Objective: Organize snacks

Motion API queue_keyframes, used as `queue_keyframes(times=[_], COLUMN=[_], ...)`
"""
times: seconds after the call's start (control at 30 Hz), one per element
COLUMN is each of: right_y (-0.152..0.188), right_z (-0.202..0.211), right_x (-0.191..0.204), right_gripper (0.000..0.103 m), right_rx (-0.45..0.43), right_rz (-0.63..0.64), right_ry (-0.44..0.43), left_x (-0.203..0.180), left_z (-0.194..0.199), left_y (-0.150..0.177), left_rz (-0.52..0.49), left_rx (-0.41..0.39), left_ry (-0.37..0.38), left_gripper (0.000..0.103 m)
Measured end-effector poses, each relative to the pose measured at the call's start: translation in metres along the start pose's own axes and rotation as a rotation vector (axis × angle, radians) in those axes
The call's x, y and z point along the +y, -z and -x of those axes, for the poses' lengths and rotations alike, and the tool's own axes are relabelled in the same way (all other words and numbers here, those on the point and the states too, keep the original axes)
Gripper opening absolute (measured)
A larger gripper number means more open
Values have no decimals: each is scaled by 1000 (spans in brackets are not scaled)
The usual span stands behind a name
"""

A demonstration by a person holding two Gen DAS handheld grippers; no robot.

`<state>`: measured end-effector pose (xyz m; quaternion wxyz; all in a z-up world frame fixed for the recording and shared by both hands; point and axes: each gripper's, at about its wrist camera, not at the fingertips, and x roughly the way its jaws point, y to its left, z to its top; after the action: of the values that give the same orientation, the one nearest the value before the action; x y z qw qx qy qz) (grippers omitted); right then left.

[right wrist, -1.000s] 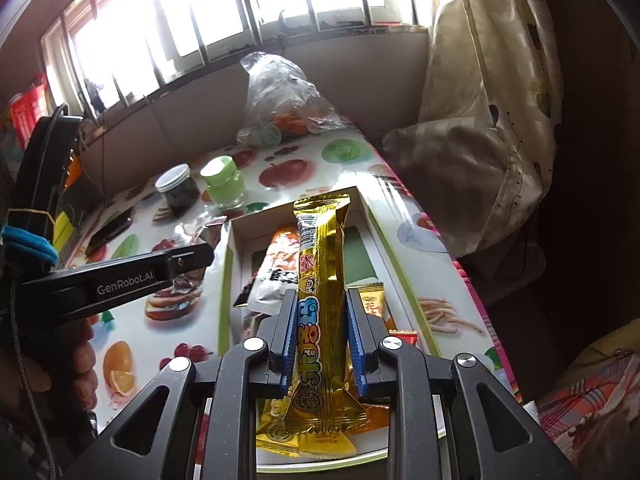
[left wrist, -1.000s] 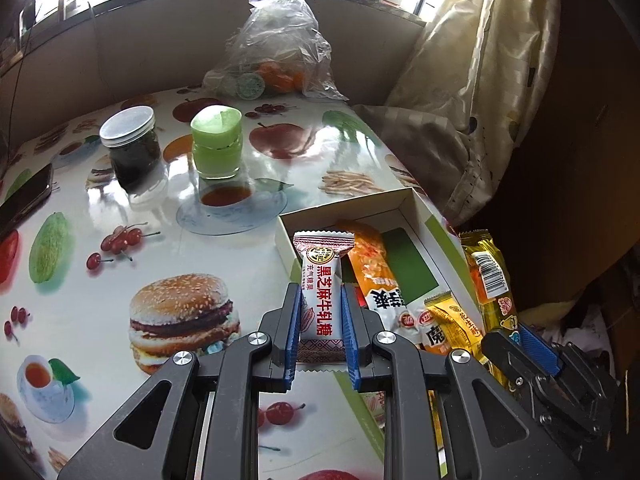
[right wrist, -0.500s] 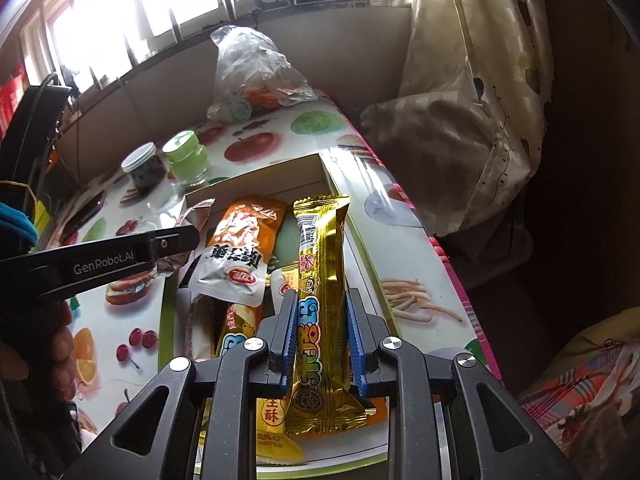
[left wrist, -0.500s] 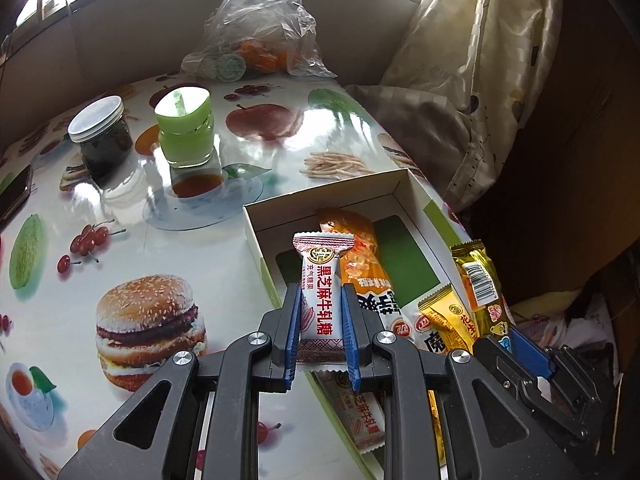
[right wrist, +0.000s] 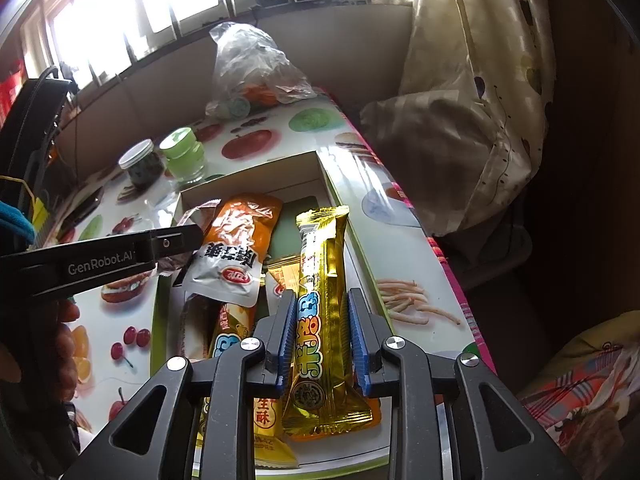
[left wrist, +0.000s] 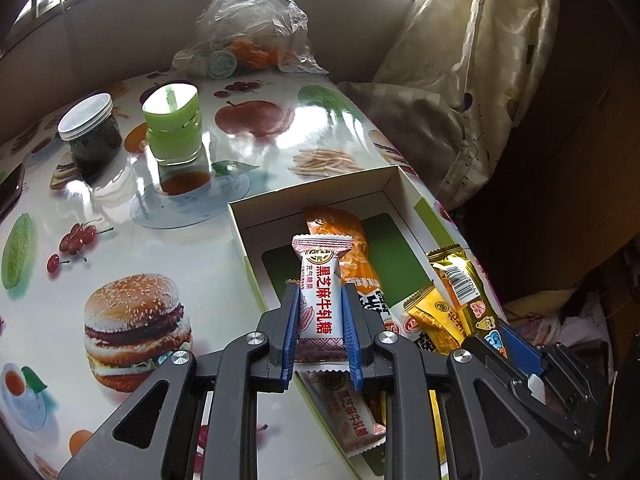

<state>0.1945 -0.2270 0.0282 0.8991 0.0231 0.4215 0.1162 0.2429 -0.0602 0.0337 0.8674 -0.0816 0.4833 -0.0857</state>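
My left gripper grips a pink-and-white nougat candy over the near left part of the white open box. Its jaws are just starting to open, with the pads still on the wrapper. A second nougat candy lies in the box below it. My right gripper holds a long gold snack bar over the box's right side. Those jaws are opening too, and the bar is still between the pads. Inside lie an orange packet and yellow packets.
A green-lidded jar and a dark jar stand behind the box. Further back sits a clear plastic bag of fruit. A phone lies at the left edge. A curtain hangs by the table's right edge.
Both grippers have come down and forward over the box with their snacks. The box and its contents now sit closer under the fingers. The right jaws stand slightly wider.
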Motion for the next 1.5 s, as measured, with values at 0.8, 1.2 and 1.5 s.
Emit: queue_keyframes(times=[0.8,1.2,1.5], right_y=[9,36,59], right_z=[36,70,76], right_x=[6,19,27], right_gripper=[41,43,44], right_rx=[-68,-103,-97], right_rz=[-5,-25,-24], right_ry=[28,24,33], left_x=[-8,-7,-6], left_z=[44,82,88], left_y=[26,70,104], left_rz=[-23,-42,-76], left_rx=[-80,-146,-147], left_ry=[-6,-44,-102], left_gripper=[38,38,38])
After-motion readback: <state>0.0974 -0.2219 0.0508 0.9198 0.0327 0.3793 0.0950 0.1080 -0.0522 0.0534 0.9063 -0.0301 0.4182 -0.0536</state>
